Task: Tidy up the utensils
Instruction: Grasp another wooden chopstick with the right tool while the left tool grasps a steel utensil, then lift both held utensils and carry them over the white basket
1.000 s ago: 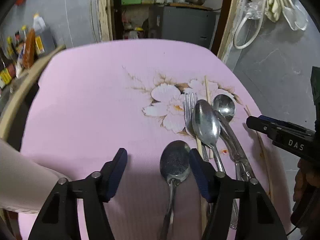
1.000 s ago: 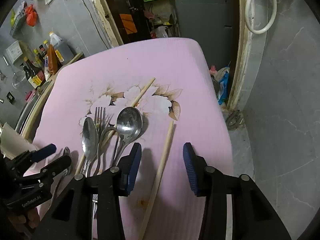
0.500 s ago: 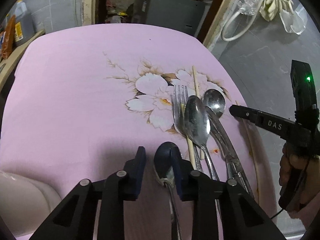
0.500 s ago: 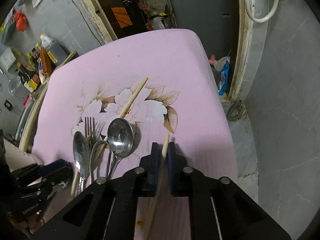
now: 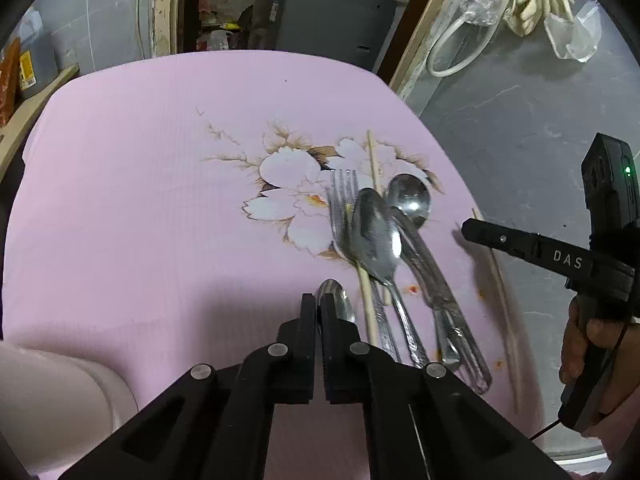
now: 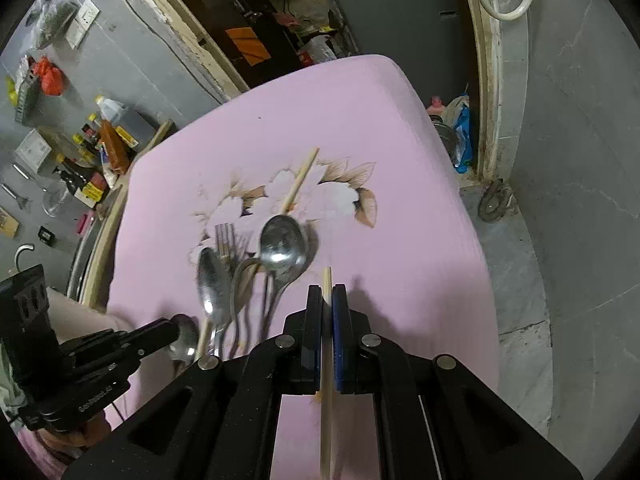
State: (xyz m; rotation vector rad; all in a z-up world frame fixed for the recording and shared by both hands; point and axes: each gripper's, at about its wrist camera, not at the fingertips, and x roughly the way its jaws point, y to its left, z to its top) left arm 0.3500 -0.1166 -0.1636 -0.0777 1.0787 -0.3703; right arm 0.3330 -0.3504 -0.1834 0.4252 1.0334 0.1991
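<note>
A pile of metal utensils lies on the pink flowered cloth (image 5: 140,200): a fork (image 5: 340,200), two spoons (image 5: 374,236) (image 5: 410,200) and a chopstick (image 5: 372,168) under them. My left gripper (image 5: 319,300) is shut on a small spoon (image 5: 340,304), whose bowl pokes out past the fingertips. My right gripper (image 6: 327,292) is shut on a second wooden chopstick (image 6: 327,360), which runs between the pads. That chopstick (image 5: 500,280) shows in the left wrist view, right of the pile. The pile (image 6: 280,240) lies left of my right gripper.
The cloth's right edge (image 6: 472,240) drops to a grey floor. Bottles and jars (image 6: 92,148) stand on a shelf at the left. A grey cabinet (image 5: 328,16) stands beyond the far edge. A pale sleeve (image 5: 52,400) is at the lower left.
Both grippers went from open to shut: the left closed on the small spoon, the right on the loose chopstick. The right gripper has tilted and lifted a little.
</note>
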